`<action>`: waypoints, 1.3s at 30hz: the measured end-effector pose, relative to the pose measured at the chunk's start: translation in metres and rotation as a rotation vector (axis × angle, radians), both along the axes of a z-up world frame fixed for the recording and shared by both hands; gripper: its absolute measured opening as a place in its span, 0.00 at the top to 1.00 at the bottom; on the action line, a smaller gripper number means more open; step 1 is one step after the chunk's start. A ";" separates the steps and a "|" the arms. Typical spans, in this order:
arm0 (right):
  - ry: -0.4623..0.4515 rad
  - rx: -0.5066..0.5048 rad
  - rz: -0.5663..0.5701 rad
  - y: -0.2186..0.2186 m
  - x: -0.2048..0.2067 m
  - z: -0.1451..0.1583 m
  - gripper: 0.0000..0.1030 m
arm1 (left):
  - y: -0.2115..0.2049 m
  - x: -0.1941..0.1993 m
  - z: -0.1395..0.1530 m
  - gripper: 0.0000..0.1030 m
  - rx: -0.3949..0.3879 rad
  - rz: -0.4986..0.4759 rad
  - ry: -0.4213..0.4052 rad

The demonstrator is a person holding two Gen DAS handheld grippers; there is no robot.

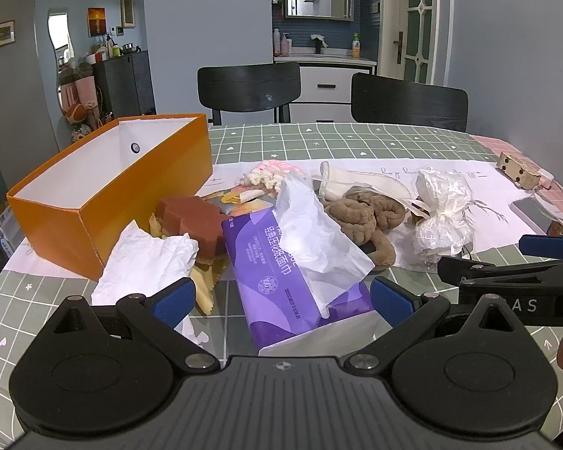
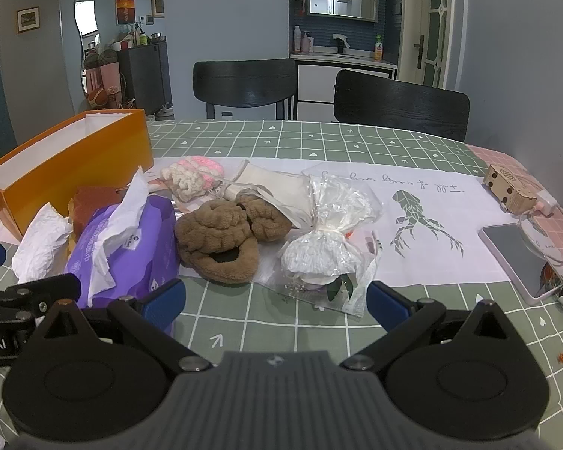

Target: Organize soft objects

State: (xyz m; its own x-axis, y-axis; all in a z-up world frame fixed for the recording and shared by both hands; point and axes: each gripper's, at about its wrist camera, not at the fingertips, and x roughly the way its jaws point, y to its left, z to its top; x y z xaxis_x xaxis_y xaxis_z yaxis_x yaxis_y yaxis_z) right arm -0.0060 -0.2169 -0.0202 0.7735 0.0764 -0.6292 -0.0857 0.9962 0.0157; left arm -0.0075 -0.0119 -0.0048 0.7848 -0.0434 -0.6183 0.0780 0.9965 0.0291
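Observation:
A purple tissue pack (image 1: 281, 273) (image 2: 127, 251) with a white tissue sticking out lies between the spread fingers of my open left gripper (image 1: 281, 303), near its blue pads. Behind it lie a brown sponge (image 1: 195, 221), a crumpled white tissue (image 1: 146, 262) (image 2: 43, 240), a brown fuzzy plush (image 1: 368, 213) (image 2: 221, 236), a pink-and-cream knit piece (image 1: 274, 174) (image 2: 191, 172) and a clear wrapped bundle (image 1: 443, 213) (image 2: 326, 232). An empty orange box (image 1: 109, 195) (image 2: 63, 168) stands at the left. My right gripper (image 2: 276, 303) is open just short of the wrapped bundle, nothing between its fingers.
A green checked tablecloth (image 2: 281, 138) with a white runner covers the table. At the right lie a small cardboard box (image 2: 506, 183), a phone (image 2: 518, 255) and a cable. Two black chairs (image 2: 244, 78) stand behind the table.

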 end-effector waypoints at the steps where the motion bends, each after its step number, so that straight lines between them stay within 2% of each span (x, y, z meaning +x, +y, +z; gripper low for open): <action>1: 0.000 0.000 0.000 0.000 0.000 0.000 0.02 | 0.000 0.000 0.000 0.00 0.000 0.000 0.000; 34: 0.002 0.001 0.007 0.000 0.001 0.000 0.02 | -0.005 -0.003 0.000 0.00 -0.006 -0.009 -0.002; 39: 0.007 0.002 0.006 -0.002 0.003 -0.001 0.02 | 0.011 -0.003 -0.003 0.00 -0.025 0.012 -0.006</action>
